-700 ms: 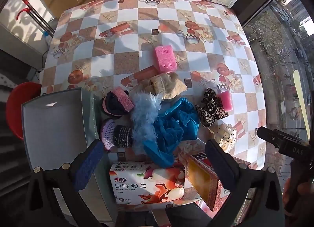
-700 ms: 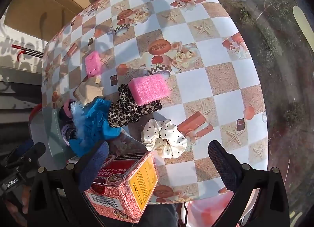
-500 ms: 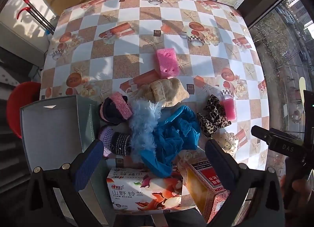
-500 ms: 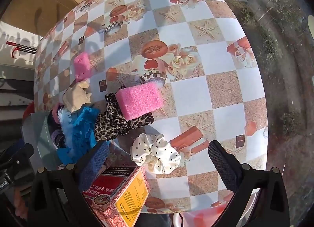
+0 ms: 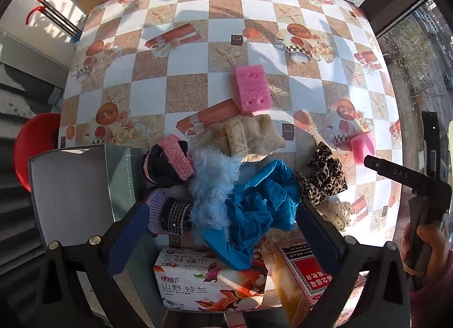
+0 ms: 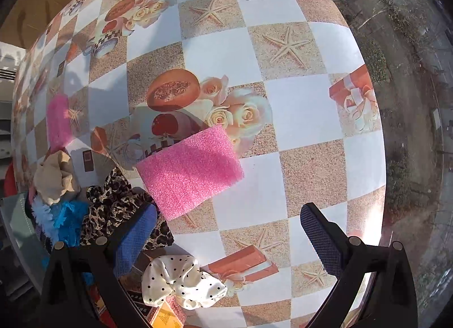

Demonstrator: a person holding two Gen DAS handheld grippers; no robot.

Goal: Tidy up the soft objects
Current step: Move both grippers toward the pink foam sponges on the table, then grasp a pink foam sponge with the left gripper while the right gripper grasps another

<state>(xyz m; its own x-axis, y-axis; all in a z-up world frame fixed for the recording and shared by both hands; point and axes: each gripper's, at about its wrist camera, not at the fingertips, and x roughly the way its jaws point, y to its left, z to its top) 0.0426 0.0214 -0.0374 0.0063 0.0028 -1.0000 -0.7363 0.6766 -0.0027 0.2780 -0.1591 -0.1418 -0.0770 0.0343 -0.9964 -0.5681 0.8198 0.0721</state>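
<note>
The bench [image 5: 198, 84], covered in a checkered cloth printed with starfish and teacups, carries every soft thing loose on its surface, so the sorting looks barely begun. The grey box [image 5: 68, 186] at its left edge, which I take to be where the things belong, shows a bare floor. Just beside its wall sits the main heap: a blue crinkled cloth [image 5: 263, 203] under a pale blue fluffy piece [image 5: 212, 183], with a beige plush pouch [image 5: 252, 138] behind them and dark knitted pieces [image 5: 167, 166] against the box. A tissue pack [image 5: 209, 285] and a red carton [image 5: 300, 279] stand at the near edge, neither of them soft goods to my eye. One pink sponge [image 5: 252, 87] lies apart toward the middle; a second pink sponge [image 6: 189, 169] rests to the right, touching the leopard scrunchie [image 6: 119, 209], with the polka-dot scrunchie [image 6: 181, 282] nearer the edge. The left gripper [image 5: 220, 229] hangs spread wide over the heap, pinching nothing; the right gripper [image 6: 226, 237] is likewise spread and empty, above bare cloth just in front of the second sponge. All of the gathering is left to do.
</note>
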